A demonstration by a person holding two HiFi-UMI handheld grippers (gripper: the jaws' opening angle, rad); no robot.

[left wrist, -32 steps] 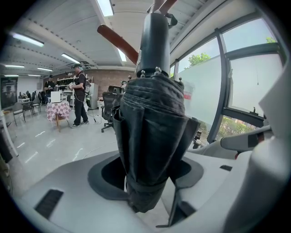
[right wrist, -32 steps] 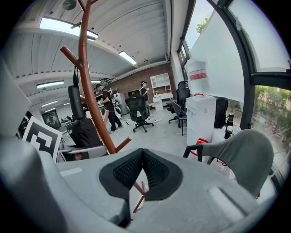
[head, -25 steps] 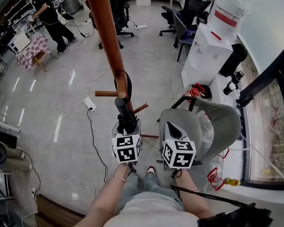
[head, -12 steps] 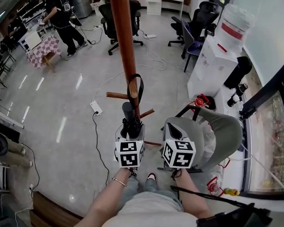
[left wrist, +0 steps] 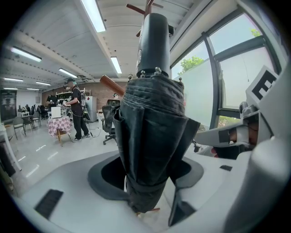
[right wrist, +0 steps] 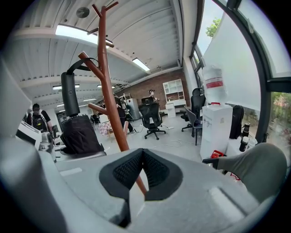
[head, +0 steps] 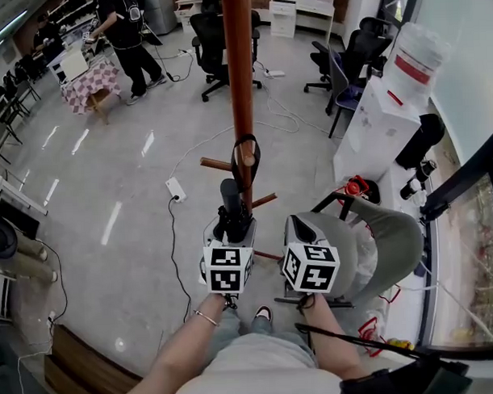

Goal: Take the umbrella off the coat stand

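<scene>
Left gripper view shows the left tool (left wrist: 144,182) pinching the folded black umbrella (left wrist: 152,123) around its bundled canopy, handle end upward. In the head view the umbrella stands just in front of the coat stand (head: 240,87), its wrist strap (head: 247,160) looped over a peg on the stand's pole. The right tool (right wrist: 140,169), just right of the coat stand, has its pads pressed together at the tips, nothing between them.
</scene>
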